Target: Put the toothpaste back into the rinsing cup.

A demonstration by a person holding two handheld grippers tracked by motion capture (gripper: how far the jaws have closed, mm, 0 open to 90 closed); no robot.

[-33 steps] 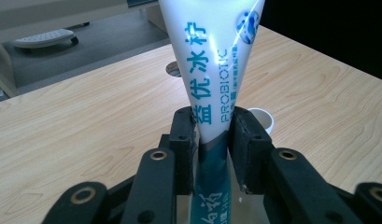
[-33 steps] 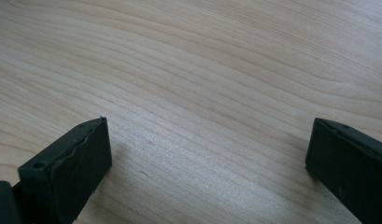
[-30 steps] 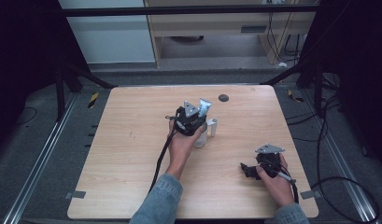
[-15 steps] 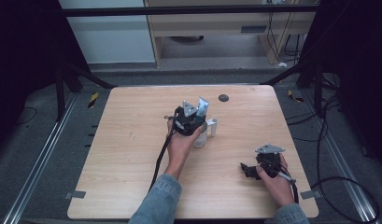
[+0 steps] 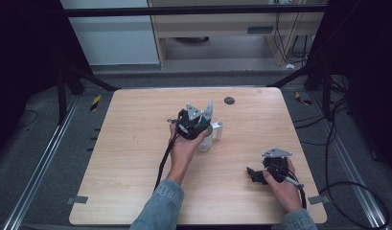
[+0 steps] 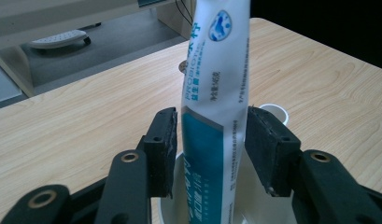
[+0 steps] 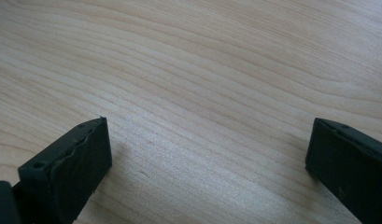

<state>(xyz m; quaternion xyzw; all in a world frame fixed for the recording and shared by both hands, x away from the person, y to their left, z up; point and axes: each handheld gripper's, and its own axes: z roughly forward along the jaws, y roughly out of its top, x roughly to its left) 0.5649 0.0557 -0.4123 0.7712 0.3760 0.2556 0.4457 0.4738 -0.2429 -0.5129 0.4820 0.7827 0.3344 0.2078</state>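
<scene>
1. High view: the left claw (image 5: 206, 120) hangs over a white cup (image 5: 205, 141) near the middle of the bench (image 5: 126, 158), with a small white cap-like piece (image 5: 217, 130) just beside the cup. The right claw (image 5: 252, 173) rests low on the bench at the near right, well apart from the cup. A dark round spot (image 5: 228, 100) lies near the far edge.

2. Left gripper view: a toothpaste tube (image 6: 216, 98) stands nearly upright with its lower end inside the cup (image 6: 179, 210). The left claw (image 6: 209, 154) has just been opening; its pads (image 6: 163, 149) flank the tube with thin gaps on both sides, so the tube is released, not clamped. To finish the release well, I judge the claw should spread a little wider, then lift straight up along the tube without brushing it, lest it tip tube or cup. The tube is white above, teal below, with printed lettering and a round blue mark near the top.

3. Right gripper view: the right claw (image 7: 207, 154) stands wide apart over bare wood, holding nothing.
</scene>
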